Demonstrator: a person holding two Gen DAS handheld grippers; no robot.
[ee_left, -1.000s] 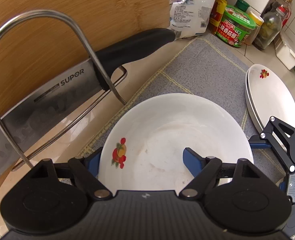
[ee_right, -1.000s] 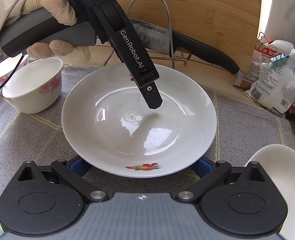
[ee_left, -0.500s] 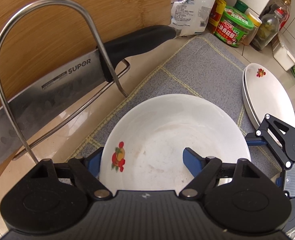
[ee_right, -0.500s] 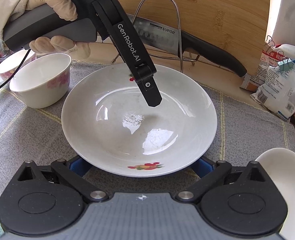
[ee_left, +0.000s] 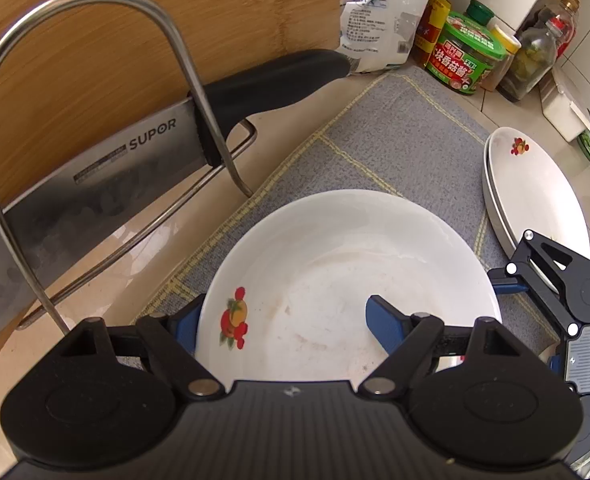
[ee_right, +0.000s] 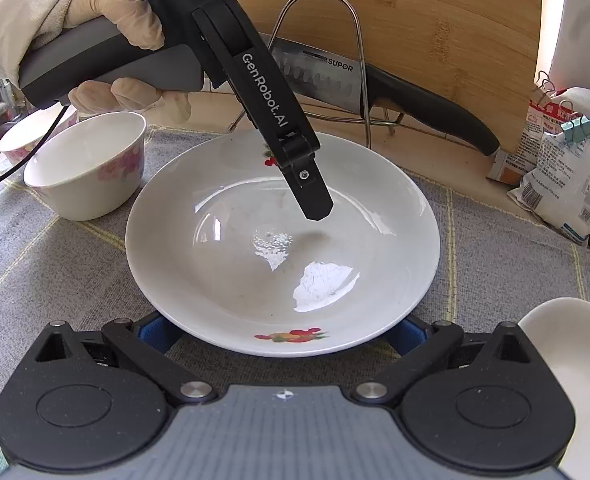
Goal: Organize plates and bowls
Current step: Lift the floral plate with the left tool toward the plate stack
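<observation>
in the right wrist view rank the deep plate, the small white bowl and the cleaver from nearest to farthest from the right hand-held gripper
1. Deep plate: straight ahead, its near rim over the right hand-held gripper.
2. Small white bowl: ahead to the left, on the mat.
3. Cleaver: at the back, in the wire rack against the board.
</observation>
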